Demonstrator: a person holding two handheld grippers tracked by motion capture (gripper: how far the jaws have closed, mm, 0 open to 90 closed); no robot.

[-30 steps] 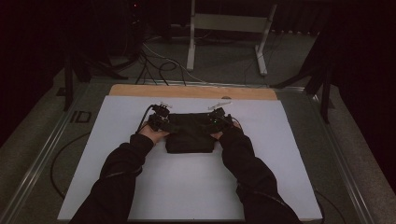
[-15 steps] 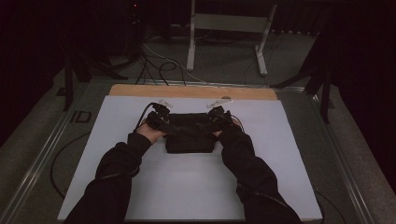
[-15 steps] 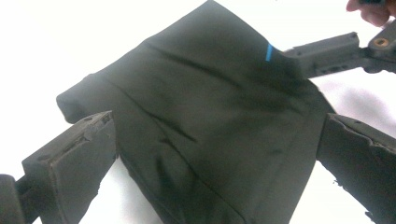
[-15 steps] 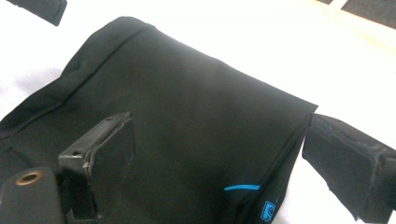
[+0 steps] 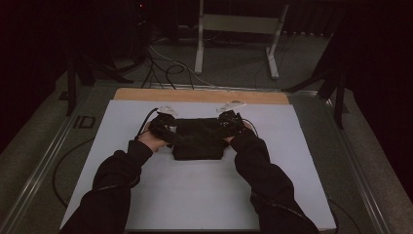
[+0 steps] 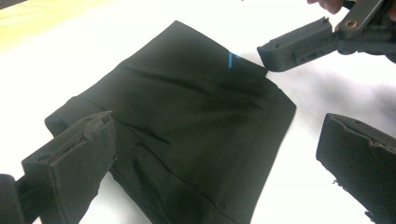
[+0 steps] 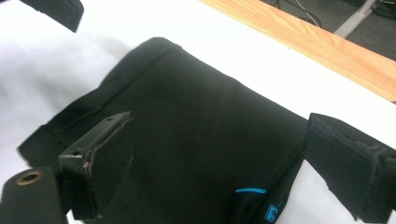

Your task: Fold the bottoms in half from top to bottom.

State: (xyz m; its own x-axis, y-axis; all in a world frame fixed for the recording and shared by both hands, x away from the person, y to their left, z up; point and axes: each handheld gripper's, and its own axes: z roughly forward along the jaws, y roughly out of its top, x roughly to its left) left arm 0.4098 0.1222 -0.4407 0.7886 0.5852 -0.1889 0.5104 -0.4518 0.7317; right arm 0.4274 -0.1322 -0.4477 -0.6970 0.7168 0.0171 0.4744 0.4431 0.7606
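Lying flat near the middle of the white surface (image 5: pixel 195 195), a folded black garment (image 5: pixel 198 139) forms a roughly rectangular, several-layered pad. Its cloth is smooth and matt, with shallow creases running across the top layer in the left claw view (image 6: pixel 187 121). In the right claw view (image 7: pixel 201 135) a thicker folded band, perhaps a hem or waistband, edges the side away from the camera. A short blue stripe (image 7: pixel 250 190) and a small blue square emblem (image 7: pixel 272 213) mark the garment near its lower corner in that view; the emblem is too small and cropped to read. The same blue stripe (image 6: pixel 230 59) appears as a brief mark near the far corner in the left claw view.

The left claw (image 5: pixel 163 126) sits at the garment's left edge and the right claw (image 5: pixel 229 122) at its right edge. Each claw's own view shows its jaws spread wide apart, with the cloth lying between and beneath them and nothing clamped. The right claw (image 6: pixel 299 44) also appears beyond the garment's far corner in the left claw view, close to the cloth. A strip of bare wood (image 5: pixel 199 96) borders the far side of the surface. Cables (image 5: pixel 165 66) and a metal stand (image 5: pixel 238 29) occupy the dim floor beyond.
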